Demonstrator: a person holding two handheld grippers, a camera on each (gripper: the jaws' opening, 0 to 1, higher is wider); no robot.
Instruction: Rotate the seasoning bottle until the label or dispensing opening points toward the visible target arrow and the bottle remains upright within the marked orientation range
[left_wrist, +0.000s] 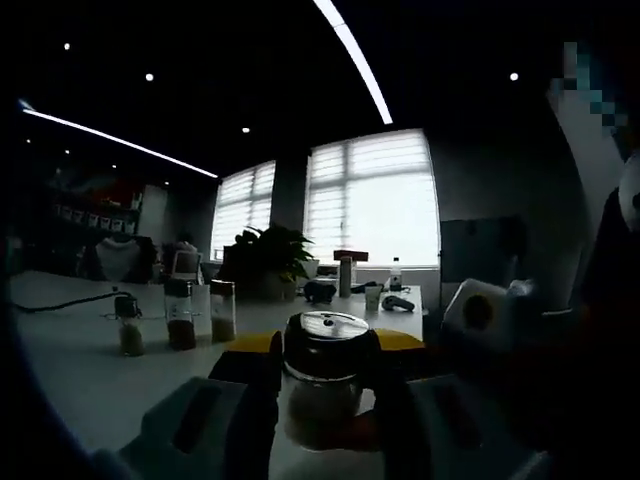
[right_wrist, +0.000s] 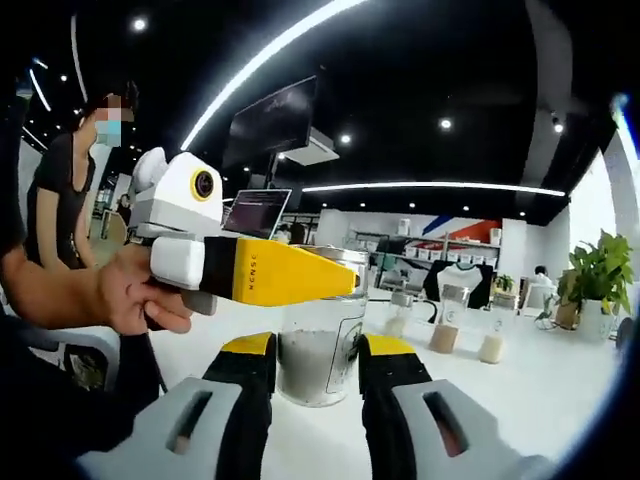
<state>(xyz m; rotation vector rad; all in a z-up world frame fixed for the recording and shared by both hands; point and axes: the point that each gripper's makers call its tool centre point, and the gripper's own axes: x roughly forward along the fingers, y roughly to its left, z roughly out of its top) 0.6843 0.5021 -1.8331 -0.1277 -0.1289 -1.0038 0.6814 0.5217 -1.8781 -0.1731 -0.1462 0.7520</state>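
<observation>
Legible text: "KENSE"-like black lettering, running vertically on the yellow jaw of the left hand-held gripper (right_wrist: 352, 283), right gripper view; reading uncertain. Seasoning bottle (right_wrist: 320, 340) print too blurred to read.

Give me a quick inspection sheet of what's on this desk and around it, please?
Surface: long white table, glossy.
Job's things: clear glass seasoning bottle with shiny metal lid, upright, partly filled; no target arrow seen.
Clutter: three small clear jars of brown contents; more jars.
Grippers: left claw stands either side of the bottle; right claw likewise, from the opposite side. Contact cannot be told.
Cables: dark cable across the table.
Surroundings: bright blinded windows, potted green plant, open laptop, a person's hand holding the left gripper.
</observation>
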